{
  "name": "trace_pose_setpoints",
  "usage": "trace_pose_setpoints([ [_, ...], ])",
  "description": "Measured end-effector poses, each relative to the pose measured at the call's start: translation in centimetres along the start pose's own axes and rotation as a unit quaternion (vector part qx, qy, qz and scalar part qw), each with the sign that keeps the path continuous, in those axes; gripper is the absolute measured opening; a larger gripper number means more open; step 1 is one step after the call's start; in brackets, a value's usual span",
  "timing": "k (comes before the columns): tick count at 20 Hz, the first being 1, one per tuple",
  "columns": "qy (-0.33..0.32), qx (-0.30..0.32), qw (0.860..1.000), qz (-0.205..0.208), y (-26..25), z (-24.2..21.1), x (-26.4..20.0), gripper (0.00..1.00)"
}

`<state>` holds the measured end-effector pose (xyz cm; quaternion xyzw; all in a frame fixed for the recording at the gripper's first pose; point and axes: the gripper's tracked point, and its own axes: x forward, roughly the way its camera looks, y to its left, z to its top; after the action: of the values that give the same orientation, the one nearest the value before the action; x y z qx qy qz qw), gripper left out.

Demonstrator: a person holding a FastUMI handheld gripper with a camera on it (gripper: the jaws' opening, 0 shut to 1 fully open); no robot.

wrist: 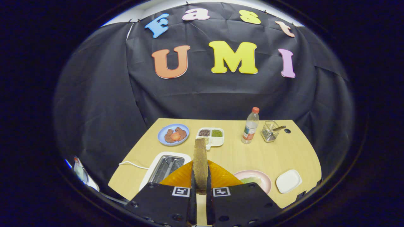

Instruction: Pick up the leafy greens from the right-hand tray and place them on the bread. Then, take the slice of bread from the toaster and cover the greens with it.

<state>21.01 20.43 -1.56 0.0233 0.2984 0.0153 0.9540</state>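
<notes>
The slice of bread (200, 164) stands on edge between the fingers of our tool (200, 189), clamped from both sides with the jaws drawn narrow around it. We hold it lifted above the worktop (246, 157), with the toaster (165, 167) just ahead and to the left, its slots empty. We judge the second step to be in hand: the slice is out of the toaster and must now go over the greens. A pink plate (263, 179) with something pale green on it lies just right of the fingers; an orange tray (221, 176) sits directly beneath them. We cannot see the base bread. The next move calls for tilting the slice flat, lowering it squarely, then releasing. Beyond stand a blue plate (173, 134), a bottle (250, 126) and a white dish (288, 181).
</notes>
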Motion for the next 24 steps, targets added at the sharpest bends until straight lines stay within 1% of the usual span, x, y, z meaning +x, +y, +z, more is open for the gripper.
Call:
trace_pose_setpoints([
  [2,0.007,-0.001,1.0,-0.011,-2.1,-1.8,1.1,0.11],
  [6,0.039,0.021,0.999,-0.014,-5.1,-5.5,3.2,0.11],
  [10,0.063,0.035,0.997,-0.01,-7.0,-8.6,4.5,0.13],
  [13,0.072,0.046,0.996,0.001,-7.8,-10.4,5.2,0.13],
  [16,0.069,0.069,0.995,0.031,-7.9,-11.3,5.8,0.13],
  [18,0.066,0.082,0.994,0.037,-8.7,-12.0,6.2,0.13],
  [23,0.047,0.068,0.996,0.027,-11.8,-13.3,7.5,0.13],
  [24,0.046,0.06,0.997,0.023,-12.3,-13.6,7.7,0.17],
])
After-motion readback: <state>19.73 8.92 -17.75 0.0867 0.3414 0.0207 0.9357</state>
